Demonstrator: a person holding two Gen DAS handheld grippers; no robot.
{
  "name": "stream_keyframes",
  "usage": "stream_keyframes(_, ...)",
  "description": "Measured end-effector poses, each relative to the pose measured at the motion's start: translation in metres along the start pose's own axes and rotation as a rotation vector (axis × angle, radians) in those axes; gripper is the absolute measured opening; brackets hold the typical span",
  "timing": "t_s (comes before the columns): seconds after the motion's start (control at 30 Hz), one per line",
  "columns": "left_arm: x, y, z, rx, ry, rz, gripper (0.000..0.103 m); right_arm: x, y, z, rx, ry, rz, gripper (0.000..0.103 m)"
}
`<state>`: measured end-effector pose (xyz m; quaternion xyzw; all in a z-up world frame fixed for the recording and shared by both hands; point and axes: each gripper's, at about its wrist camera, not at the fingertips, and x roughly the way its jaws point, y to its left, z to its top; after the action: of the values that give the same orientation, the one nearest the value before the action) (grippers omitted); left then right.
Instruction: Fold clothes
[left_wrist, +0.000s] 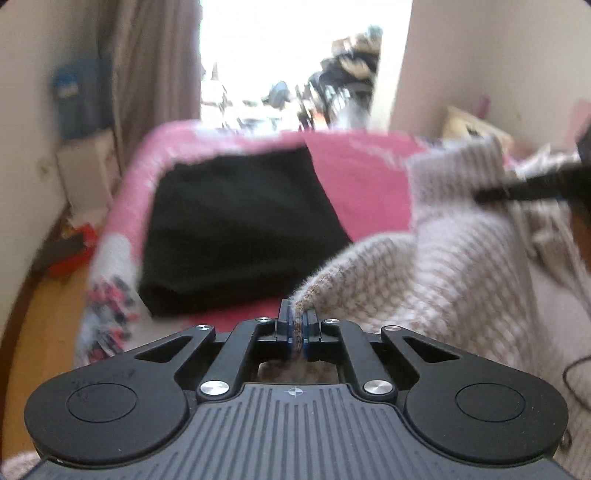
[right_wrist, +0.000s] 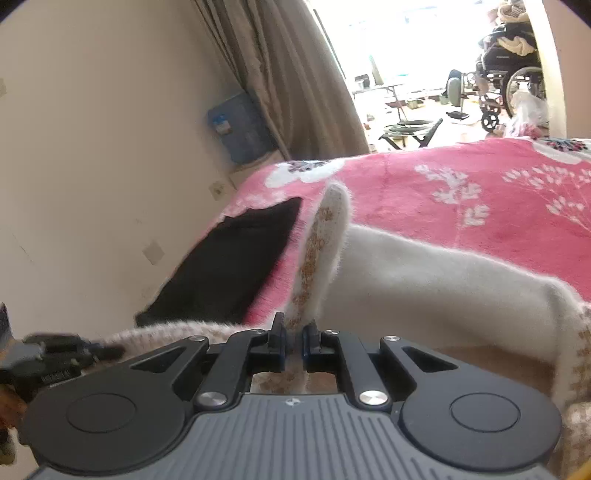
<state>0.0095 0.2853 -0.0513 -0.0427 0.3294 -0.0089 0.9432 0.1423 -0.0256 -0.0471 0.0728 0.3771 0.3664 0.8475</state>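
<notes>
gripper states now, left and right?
Left gripper: shut on the knit sweater edge.
Right gripper: shut on the same sweater's edge.

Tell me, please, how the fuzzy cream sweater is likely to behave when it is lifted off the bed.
Probably floppy: the cream sweater drapes and sags between the left tongs and right tongs. Likely light. Its fuzzy knit should grip, not slip.
</notes>
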Motion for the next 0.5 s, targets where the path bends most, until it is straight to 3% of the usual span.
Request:
stream_keyframes(0.13,0.031,-0.003,-0.014,0.06,0.074,0.078,0.007,0.037,-0.024,-0.011,0.108,0.084,-0.071,0.009)
stream_keyframes(0.23,0.044,-0.004,-0.024,0.071,0.118,0.106,0.011,0.039,-0.035,-0.017,0.174,0.095,-0.061,0.009)
stream_keyframes(0.4,0.019,0.011,0.002,-0.053,0.059,0.034,0.028,0.032,-0.035,-0.019,0.117,0.118,-0.07,0.009)
stream_keyframes(0.5,0.028,0.0,0.019,-0.015,0.038,-0.025,0.034,0.041,-0.041,-0.027,0.142,0.146,-0.081,0.01)
